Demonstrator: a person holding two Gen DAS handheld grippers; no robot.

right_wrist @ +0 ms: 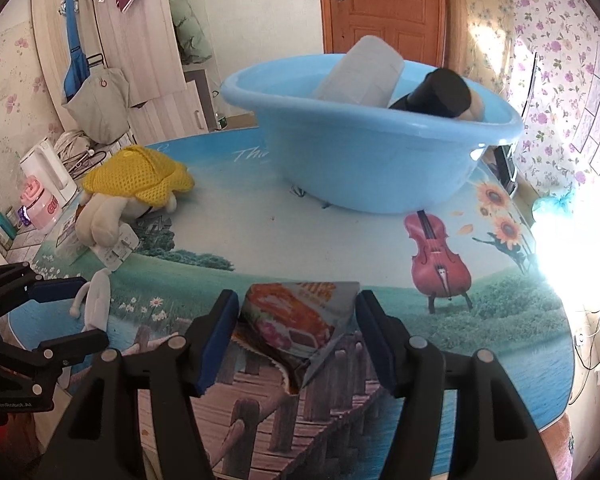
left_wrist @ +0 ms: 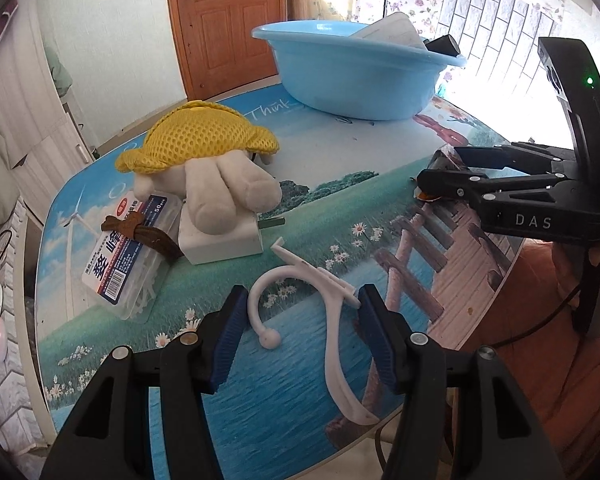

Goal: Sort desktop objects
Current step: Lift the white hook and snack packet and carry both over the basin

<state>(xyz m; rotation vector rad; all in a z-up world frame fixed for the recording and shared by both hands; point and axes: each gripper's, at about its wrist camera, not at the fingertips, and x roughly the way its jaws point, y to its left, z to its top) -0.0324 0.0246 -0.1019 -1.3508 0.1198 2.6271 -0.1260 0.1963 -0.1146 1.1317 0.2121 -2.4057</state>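
**Both claws poised over small items, basin waiting beyond**

The left claw point(left_wrist: 300, 316) is spread around a white plastic hook point(left_wrist: 332, 312) lying on the table point(left_wrist: 340, 168): the hook's curled end sits between the blue pads point(left_wrist: 230, 338), its flat stem close against the right-hand pad, though firm pressure cannot be confirmed. The right claw point(right_wrist: 296, 324) is also spread, a crumpled snack wrapper point(right_wrist: 296, 320) lying between its pads with a slight gap on each side; nothing is pinched.

Ahead of both claws and well apart stands the light blue basin point(right_wrist: 364, 168), already holding a white roll point(right_wrist: 360, 72) and a black cylinder point(right_wrist: 440, 92). Ahead and left of the left claw sit a plush toy in a yellow mesh cap point(left_wrist: 204, 160), a white charger block point(left_wrist: 220, 244) and a box of floss picks point(left_wrist: 136, 248).

The step in hand looks like picking up the hook and wrapper. Next, each claw needs to press together firmly, lift clear of the table, then carry forward over the basin's rim. The thin wrapper may slip or crumple; the hook may pivot.
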